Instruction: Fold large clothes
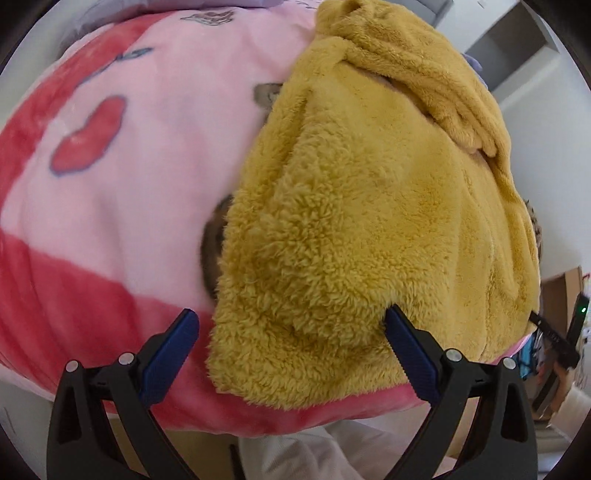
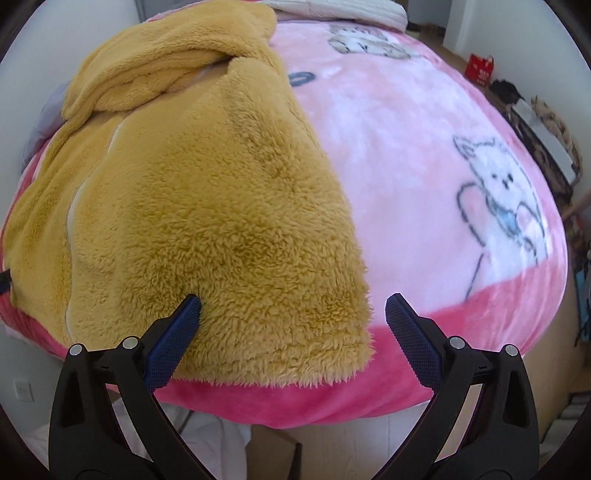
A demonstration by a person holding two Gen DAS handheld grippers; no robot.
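A fluffy mustard-yellow garment (image 1: 369, 206) lies spread on a pink blanket (image 1: 155, 155), its far end bunched into rolled folds. My left gripper (image 1: 291, 317) is open over the garment's near left corner, with the fleece edge between its blue pads. In the right wrist view the same garment (image 2: 207, 192) fills the left half. My right gripper (image 2: 293, 306) is open around its near right corner, the left pad pressed into the fleece and the right pad over the pink blanket (image 2: 424, 147).
The blanket's darker pink border (image 2: 295, 402) runs along the near bed edge. A white knitted item (image 2: 340, 9) lies at the far end. Dark clutter (image 2: 539, 129) and a red box (image 2: 480, 68) sit by the wall at right. A black device (image 1: 554, 339) shows at right.
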